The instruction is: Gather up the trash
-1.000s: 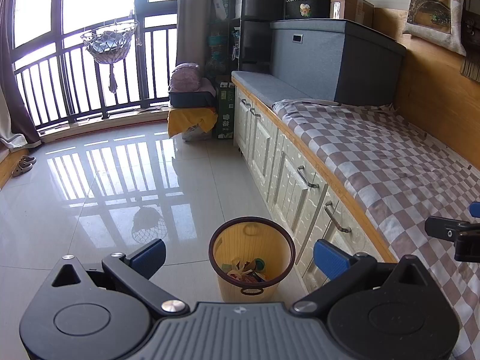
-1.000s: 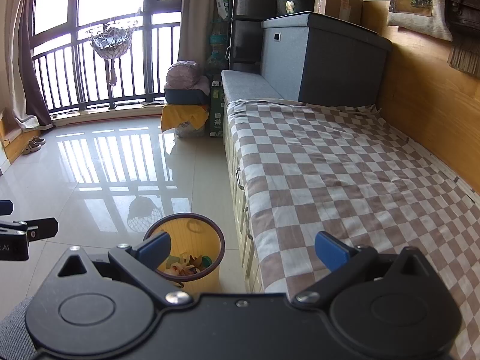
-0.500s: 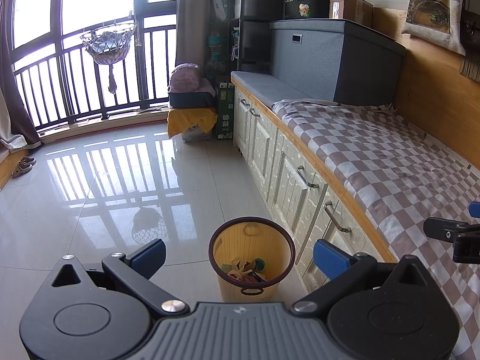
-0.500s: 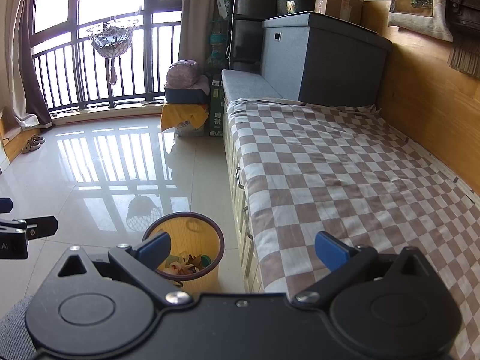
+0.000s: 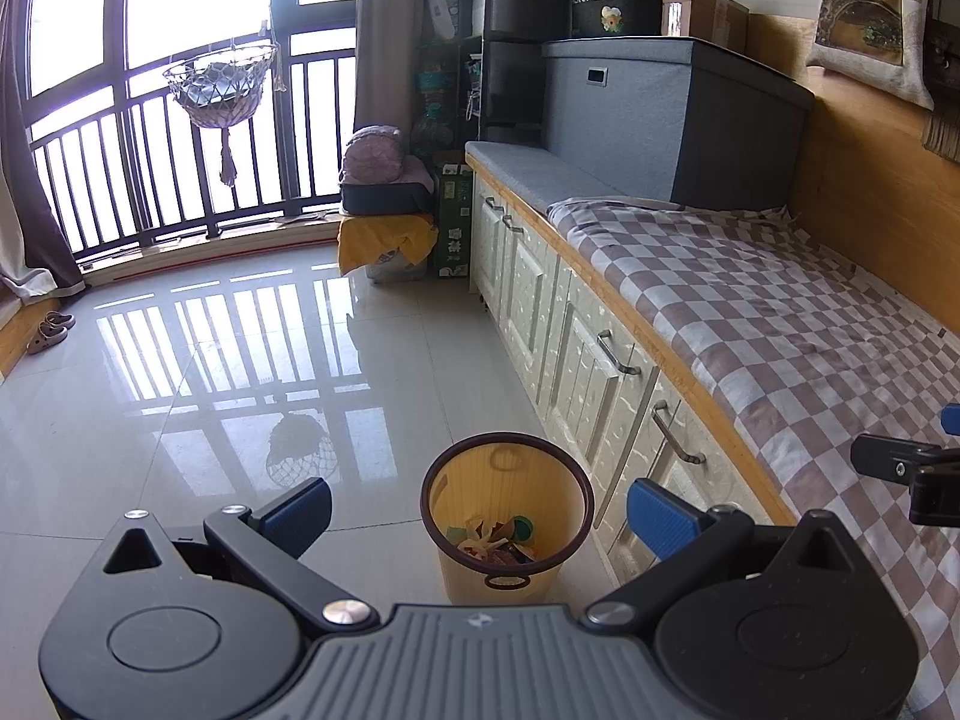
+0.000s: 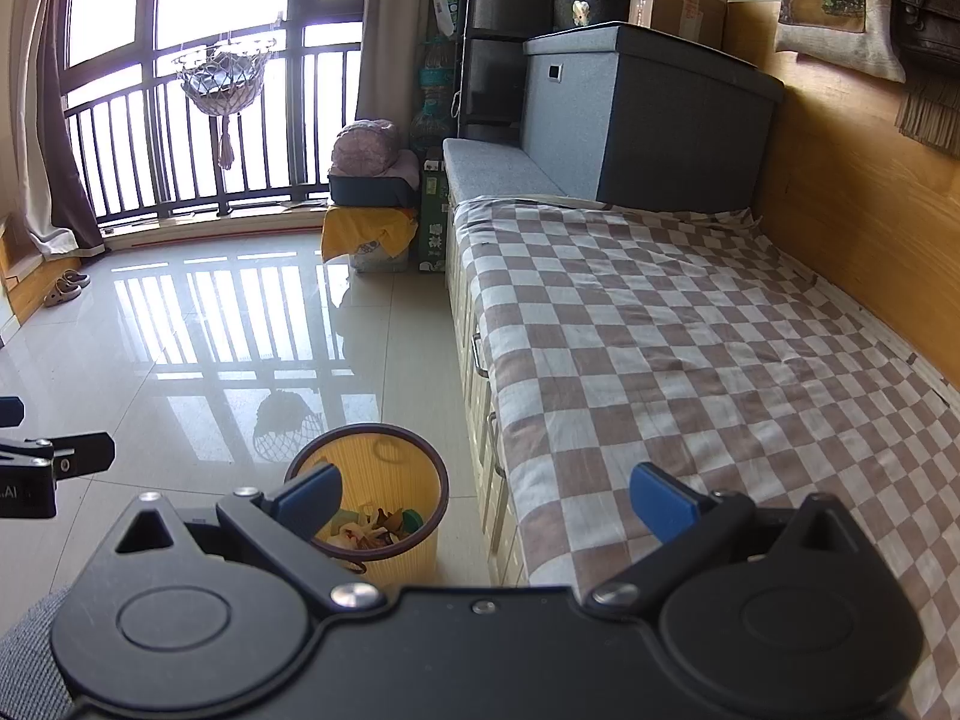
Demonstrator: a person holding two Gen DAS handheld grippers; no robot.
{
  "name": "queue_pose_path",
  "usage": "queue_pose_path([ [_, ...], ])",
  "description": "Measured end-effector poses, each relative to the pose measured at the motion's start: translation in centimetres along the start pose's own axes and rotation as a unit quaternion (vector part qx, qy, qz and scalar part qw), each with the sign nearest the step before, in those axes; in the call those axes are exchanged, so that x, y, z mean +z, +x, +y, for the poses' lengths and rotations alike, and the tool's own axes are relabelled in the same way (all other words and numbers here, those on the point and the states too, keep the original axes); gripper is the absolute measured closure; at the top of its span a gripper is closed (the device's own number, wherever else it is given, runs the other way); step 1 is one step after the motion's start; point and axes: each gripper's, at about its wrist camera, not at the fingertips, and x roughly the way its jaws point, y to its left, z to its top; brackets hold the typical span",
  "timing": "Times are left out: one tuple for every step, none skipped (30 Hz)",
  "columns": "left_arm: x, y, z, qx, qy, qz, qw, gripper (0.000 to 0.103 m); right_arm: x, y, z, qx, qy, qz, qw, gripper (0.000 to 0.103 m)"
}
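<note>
A yellow waste bin (image 5: 507, 468) with a dark rim stands on the tiled floor beside the white cabinets. Mixed trash (image 5: 498, 540) lies in its bottom. The bin also shows in the right wrist view (image 6: 390, 450), with trash (image 6: 375, 534) inside. My left gripper (image 5: 480, 519) is open and empty, held above and just in front of the bin. My right gripper (image 6: 486, 498) is open and empty, over the edge of the checked bed cover (image 6: 660, 348), right of the bin. Its tip shows at the right edge of the left wrist view (image 5: 900, 471).
White cabinets with metal handles (image 5: 600, 372) run under the bed platform. A large grey storage box (image 5: 672, 120) sits at the bed's far end. A yellow-covered stool with a dark tray (image 5: 384, 228) stands near the balcony railing. Slippers (image 5: 51, 327) lie at far left.
</note>
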Motion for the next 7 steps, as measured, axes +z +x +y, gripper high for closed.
queue_pose_path([
  [-0.02, -0.02, 0.05, 0.0, 0.0, 0.0, 1.0, 0.0, -0.01, 0.01, 0.0, 0.0, 0.0, 0.0, 1.0, 0.0],
  [-0.04, -0.02, 0.01, 0.0, 0.001, 0.0, 1.0, 0.0, -0.13, 0.05, -0.08, -0.001, 0.0, 0.001, 1.0, 0.0],
  [-0.06, -0.06, 0.1, 0.0, 0.002, -0.001, 1.0, 0.0, -0.26, 0.09, -0.15, -0.001, 0.0, 0.001, 1.0, 0.0],
  [-0.01, -0.06, 0.02, 0.0, 0.002, -0.001, 1.0, 0.0, -0.28, 0.1, -0.17, -0.001, 0.0, 0.001, 1.0, 0.0],
  [-0.02, -0.09, 0.1, 0.0, 0.002, -0.002, 1.0, 0.0, -0.26, 0.09, -0.15, -0.001, 0.0, 0.001, 1.0, 0.0],
  [-0.03, -0.1, 0.05, 0.001, 0.003, -0.002, 1.0, 0.0, -0.27, 0.09, -0.15, -0.001, 0.0, 0.001, 1.0, 0.0],
  [-0.01, -0.1, 0.06, 0.003, 0.003, -0.002, 1.0, 0.0, -0.27, 0.09, -0.16, -0.001, 0.0, 0.001, 1.0, 0.0],
])
